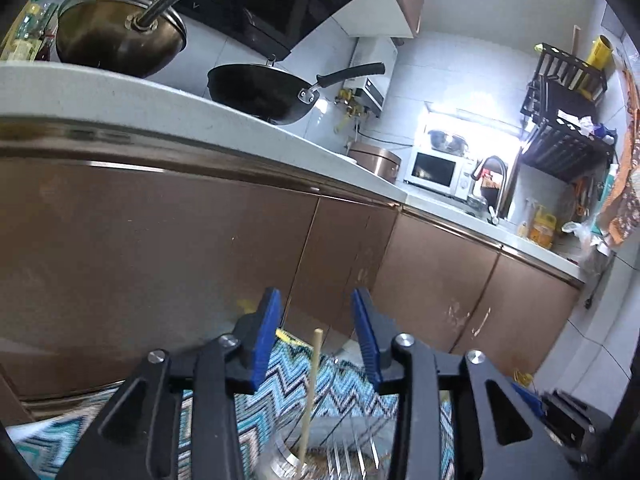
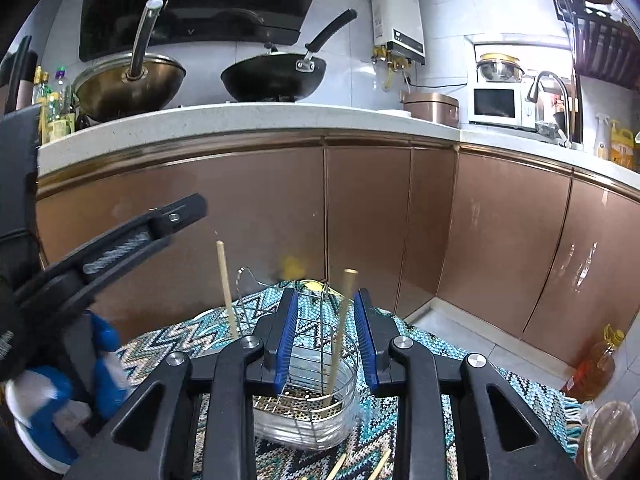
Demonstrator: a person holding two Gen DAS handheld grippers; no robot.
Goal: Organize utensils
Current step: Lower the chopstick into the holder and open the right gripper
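Observation:
A wire utensil holder (image 2: pixel 308 380) with a clear drip tray stands on a zigzag-patterned mat (image 2: pixel 404 404) on the floor. Two wooden chopsticks stand in it: one at the left (image 2: pixel 226 292), one leaning (image 2: pixel 340 332) between my right gripper's blue pads. My right gripper (image 2: pixel 326 340) is open and empty just above the holder. Loose chopsticks (image 2: pixel 360 468) lie on the mat in front. My left gripper (image 1: pixel 316 340) is open and empty above the holder (image 1: pixel 344 456); a chopstick (image 1: pixel 310 396) rises between its jaws. The left tool also shows in the right wrist view (image 2: pixel 132 236).
Brown cabinet doors (image 2: pixel 248 208) stand right behind the mat under a white counter (image 2: pixel 240 120) with two woks. An oil bottle (image 2: pixel 592 364) and a lidded jar (image 2: pixel 608 436) sit on the floor at the right. A blue and white shoe (image 2: pixel 48 408) is at the left.

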